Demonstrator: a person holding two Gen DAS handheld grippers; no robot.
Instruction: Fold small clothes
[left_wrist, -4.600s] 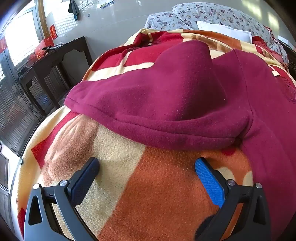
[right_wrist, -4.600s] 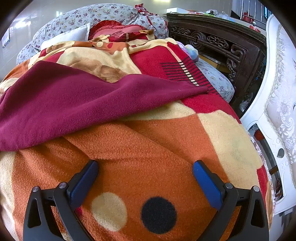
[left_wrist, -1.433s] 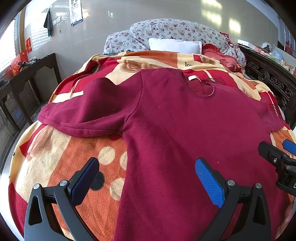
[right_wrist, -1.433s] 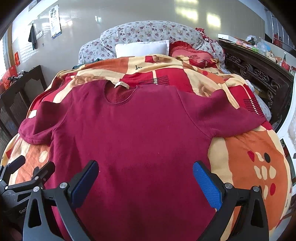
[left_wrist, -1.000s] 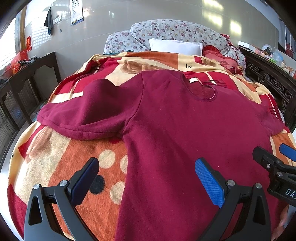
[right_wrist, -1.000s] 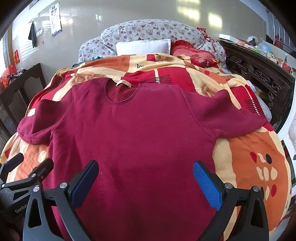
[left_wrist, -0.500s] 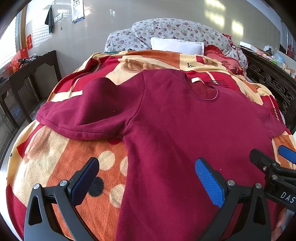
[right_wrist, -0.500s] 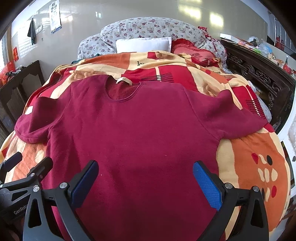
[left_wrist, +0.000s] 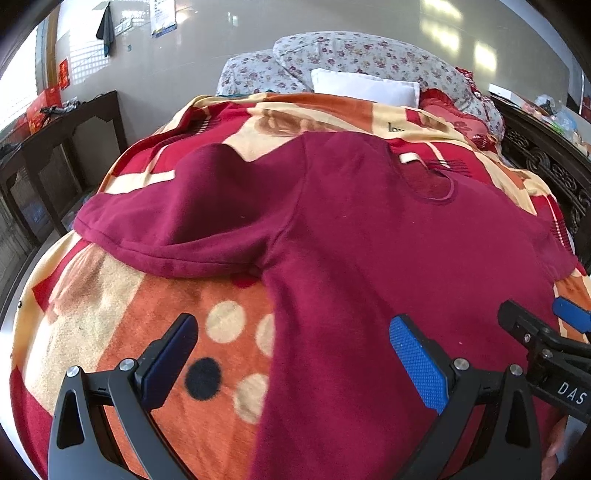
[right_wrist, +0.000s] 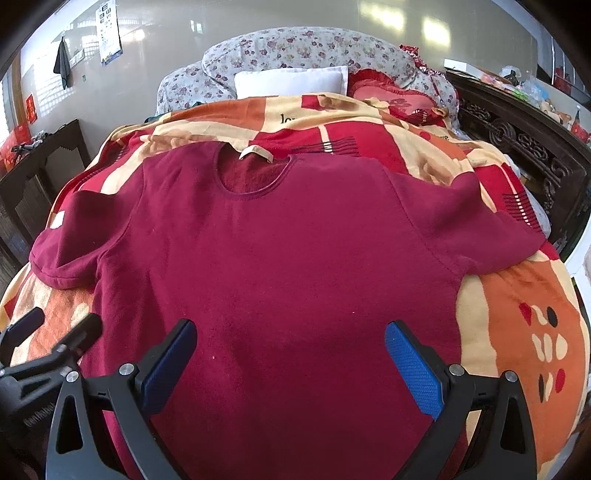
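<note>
Both cameras now nearer shirt than half second ago.

Left wrist: left gripper (left_wrist: 291, 354) gaping, empty, over maroon shirt (left_wrist: 354, 258) side edge; left sleeve (left_wrist: 177, 225) spread on blanket (left_wrist: 122, 306).

Right wrist: right gripper (right_wrist: 290, 356) wide apart, empty, above shirt belly. Best pinch hem corners evenly.

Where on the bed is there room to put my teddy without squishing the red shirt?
Bare blanket shows below the shirt's left sleeve, by the polka dots, and on the orange patch below its right sleeve. The middle is all shirt; the pillows crowd the far end.
</note>
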